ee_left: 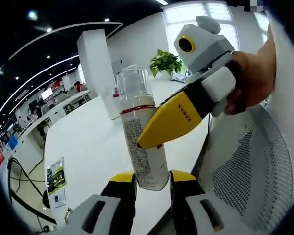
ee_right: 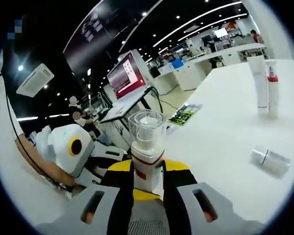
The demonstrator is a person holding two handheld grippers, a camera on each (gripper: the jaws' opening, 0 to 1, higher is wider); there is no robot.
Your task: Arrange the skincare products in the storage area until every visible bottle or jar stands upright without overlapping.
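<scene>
Both grippers hold one white bottle [ee_left: 143, 142] above the counter [ee_left: 88, 147]. In the left gripper view the left gripper [ee_left: 153, 183] has its fingers closed on the bottle's base, while the right gripper's yellow fingers [ee_left: 169, 122] cross its middle. In the right gripper view the right gripper [ee_right: 148, 178] clamps the bottle [ee_right: 147, 152], long axis upright in view, clear cap up. Two tubes [ee_right: 263, 83] stand on the counter [ee_right: 220, 127]; a small bottle [ee_right: 270, 160] lies on its side.

Yellow-and-black claw [ee_left: 153, 183], grey housings, "KENKE" lettering on yellow jaw
</scene>
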